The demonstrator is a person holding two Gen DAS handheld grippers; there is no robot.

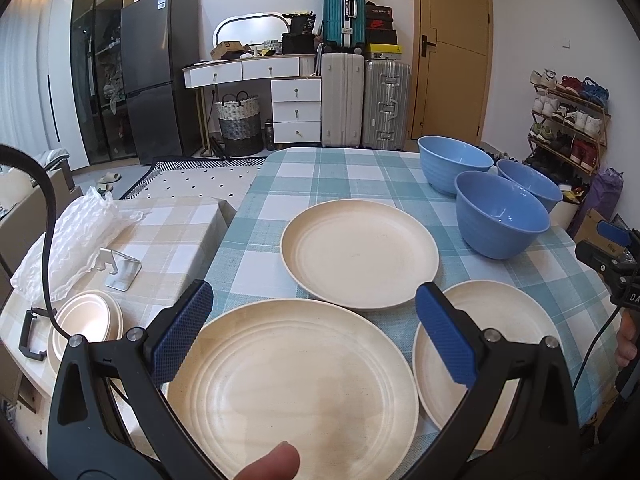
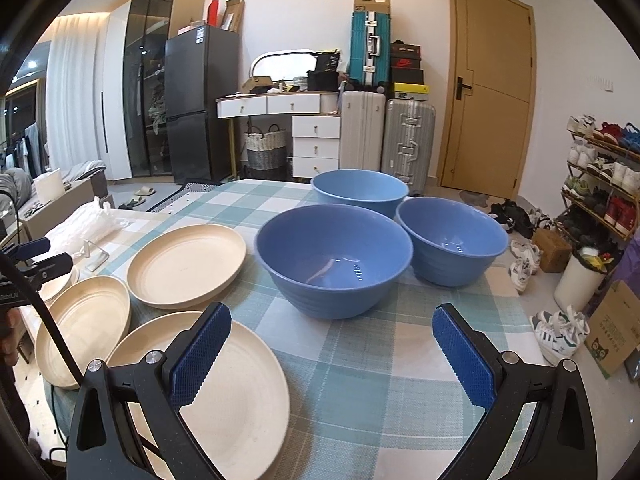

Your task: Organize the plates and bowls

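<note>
1. Far left, on a lower side table (image 1: 172, 232) with a beige check cover, sit crumpled bubble wrap (image 1: 68, 240), a small metal stand (image 1: 120, 270) and a stack of small cream dishes (image 1: 86, 320); how many are in the stack cannot be told.
2. The left gripper (image 1: 314, 324) hangs with its blue-padded jaws spread wide and empty, above the near-left plate (image 1: 292, 392). A fingertip (image 1: 276, 462) shows at the bottom edge of the left wrist view.
3. Three cream plates lie on the teal check tablecloth (image 2: 360, 360): the near-left plate, a far plate (image 1: 360, 254) behind it, and a near-right plate (image 1: 492, 344). All lie flat, close together, none stacked.
4. The right gripper (image 2: 332, 344) is likewise released, holding nothing, poised over bare cloth just in front of the bowls, its left pad above the near-right plate's rim.
5. Three blue bowls stand upright in a cluster on the right half of the table: a front bowl (image 2: 334, 260), a right bowl (image 2: 452, 240) and a back bowl (image 2: 360, 192). The three stand very close together.
6. Beyond the table edge on the right, a shoe rack (image 2: 604, 176) stands by the wall.
</note>
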